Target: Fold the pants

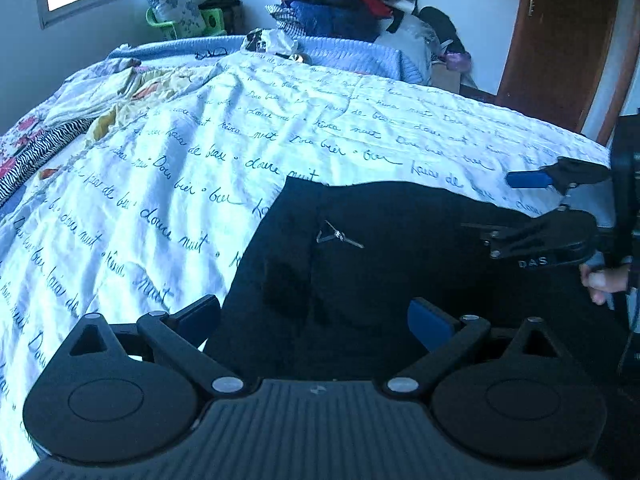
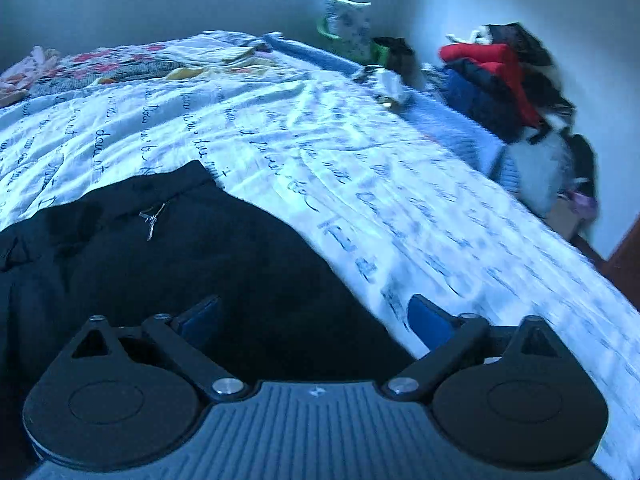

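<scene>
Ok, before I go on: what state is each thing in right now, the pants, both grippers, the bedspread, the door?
Pants: lying on the bed, bunched, fold not clearly done.
Left gripper: open, nothing between the fingers, above the pants.
Right gripper: open, empty, over the pants' edge.
Bedspread: spread out, wrinkled.
Door: open or shut, cannot tell.
Clothes pile: heaped, unfolded.

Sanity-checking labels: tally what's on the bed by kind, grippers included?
Black pants: 1
Grippers: 2, left gripper and right gripper, both open and empty
White script-print bedspread: 1
Loose patterned fabrics heaped at the far-left side: too jumbled to count
Total counted: 4
</scene>
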Demonstrator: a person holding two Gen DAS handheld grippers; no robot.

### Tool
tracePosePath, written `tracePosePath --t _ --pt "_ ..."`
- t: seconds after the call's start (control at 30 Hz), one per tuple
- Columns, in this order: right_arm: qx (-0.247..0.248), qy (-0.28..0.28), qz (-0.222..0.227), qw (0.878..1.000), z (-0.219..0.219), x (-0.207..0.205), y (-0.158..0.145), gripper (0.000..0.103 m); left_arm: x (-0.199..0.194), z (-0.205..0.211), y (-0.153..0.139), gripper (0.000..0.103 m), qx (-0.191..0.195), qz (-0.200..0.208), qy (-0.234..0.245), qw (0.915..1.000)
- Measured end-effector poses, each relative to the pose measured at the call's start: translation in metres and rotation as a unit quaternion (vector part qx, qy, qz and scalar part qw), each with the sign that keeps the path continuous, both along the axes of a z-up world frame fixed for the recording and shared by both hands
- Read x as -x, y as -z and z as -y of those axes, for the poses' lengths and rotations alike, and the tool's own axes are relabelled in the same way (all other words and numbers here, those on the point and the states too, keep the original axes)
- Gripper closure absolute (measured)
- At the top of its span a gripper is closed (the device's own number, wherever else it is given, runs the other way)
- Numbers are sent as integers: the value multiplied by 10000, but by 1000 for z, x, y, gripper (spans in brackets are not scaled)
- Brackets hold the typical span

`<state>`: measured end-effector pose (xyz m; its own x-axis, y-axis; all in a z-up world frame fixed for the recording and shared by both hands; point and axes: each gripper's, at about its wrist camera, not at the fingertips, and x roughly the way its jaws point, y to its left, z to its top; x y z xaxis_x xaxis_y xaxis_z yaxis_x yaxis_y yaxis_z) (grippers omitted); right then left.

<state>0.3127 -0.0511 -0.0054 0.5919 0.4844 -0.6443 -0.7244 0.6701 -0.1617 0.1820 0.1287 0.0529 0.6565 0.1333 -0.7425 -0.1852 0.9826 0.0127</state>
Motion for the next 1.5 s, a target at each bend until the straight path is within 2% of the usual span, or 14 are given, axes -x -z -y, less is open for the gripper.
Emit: tracePosePath --t 0.1,0.27,0.33,0.43,0.5,0.6,0.7,0.87,0.97,1.03,1.1,1.2,1.33,1.5 --pt "1 -191 -206 9996 -11 -26 6 10 -18 -8 -1 2 119 -22 -85 9999" --pt "-39 -184 -1093 9938 -22 -66 17 37 -42 -18 1 2 527 -94 -293 9981" --pt "-132 -295 -1288 9911 -22 -71 20 59 -54 -20 2 2 652 -116 -333 9972" --pt "-112 -422 -1167 9922 -22 -61 17 83 -75 -22 6 2 781 -219 -388 9960" --pt "125 -439 -663 9968 -24 -42 14 93 -88 -24 8 3 978 -270 -409 9940" --pt "581 -618 315 9959 -30 -5 13 96 -109 -32 12 3 1527 -400 -488 9863" --pt "1167 -916 1411 9788 -36 40 19 96 -128 -38 20 3 2305 -627 -435 9701" --pt "2267 -1360 3091 9136 -46 102 52 97 -149 -43 37 6 3127 -956 -464 9439" --pt "2527 -1525 3470 8902 -45 120 66 97 -154 -47 51 16 3503 -1104 -638 9279" --pt "2493 -1497 3513 8900 -43 123 68 97 -154 -48 59 27 3812 -1147 -657 9150" --pt "2412 -1427 3493 8941 -42 123 66 97 -154 -46 63 59 3931 -1223 -618 9092" --pt "2310 -1339 3406 9015 -42 119 61 97 -148 -42 71 87 4076 -1241 -664 9022" --pt "2223 -1211 3408 9054 -47 116 60 91 -135 -40 69 90 4039 -950 -697 9072" --pt "1998 -1016 3121 9232 -55 100 54 83 -123 -34 64 90 3854 -749 -639 9175"
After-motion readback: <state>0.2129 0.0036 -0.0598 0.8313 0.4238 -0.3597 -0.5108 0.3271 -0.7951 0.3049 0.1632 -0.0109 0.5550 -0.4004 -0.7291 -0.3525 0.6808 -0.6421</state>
